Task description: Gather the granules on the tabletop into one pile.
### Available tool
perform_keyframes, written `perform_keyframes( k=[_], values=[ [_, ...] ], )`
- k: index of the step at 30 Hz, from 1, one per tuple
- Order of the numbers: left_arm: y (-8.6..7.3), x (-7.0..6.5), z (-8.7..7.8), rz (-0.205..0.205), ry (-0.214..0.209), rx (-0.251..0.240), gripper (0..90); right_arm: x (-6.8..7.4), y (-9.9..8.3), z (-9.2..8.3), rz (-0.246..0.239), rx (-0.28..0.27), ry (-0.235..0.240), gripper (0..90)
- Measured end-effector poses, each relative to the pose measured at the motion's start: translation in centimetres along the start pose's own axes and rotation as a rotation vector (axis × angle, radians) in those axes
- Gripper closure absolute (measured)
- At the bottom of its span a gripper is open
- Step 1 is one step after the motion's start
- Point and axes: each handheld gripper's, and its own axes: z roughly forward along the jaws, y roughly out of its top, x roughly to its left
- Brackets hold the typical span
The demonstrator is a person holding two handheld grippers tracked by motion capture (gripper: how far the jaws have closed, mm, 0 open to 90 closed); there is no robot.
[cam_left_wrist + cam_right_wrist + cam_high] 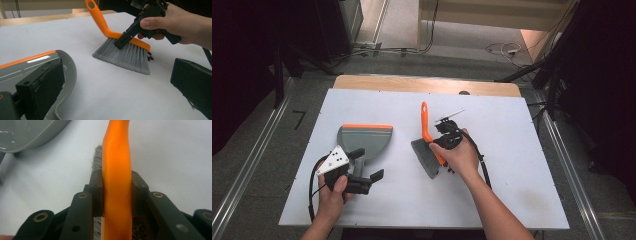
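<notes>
The right hand-held gripper [438,144] clamps the orange brush [428,145] at desk [512,150] centre, bristles down. At its nine o'clock, the left hand-held gripper [368,165] stands wide over the grey dustpan [366,139].

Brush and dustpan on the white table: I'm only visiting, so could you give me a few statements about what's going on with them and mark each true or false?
1. The right gripper is clamped on the orange back of the brush. True.
2. The dustpan is blue with a green edge. False: it is grey with an orange strip along its far edge.
3. The brush bristles are grey and rest on the table. True.
4. The left gripper is holding the brush handle. False: it sits at the dustpan's handle end, with one pad beside the pan's rim in the left gripper view.
5. A few small dark bits lie beside the bristles. True.
</notes>
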Motion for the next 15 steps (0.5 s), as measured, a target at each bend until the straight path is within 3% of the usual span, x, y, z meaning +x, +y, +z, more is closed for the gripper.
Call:
perform_keyframes(
  k=[15],
  values=[
    [0.0,0.1,-0.1,0.009,0.005,0.004,0.0,-3.1,-1.3,-1.7,0.089,-0.028,-0.027,67.3]
  ],
)
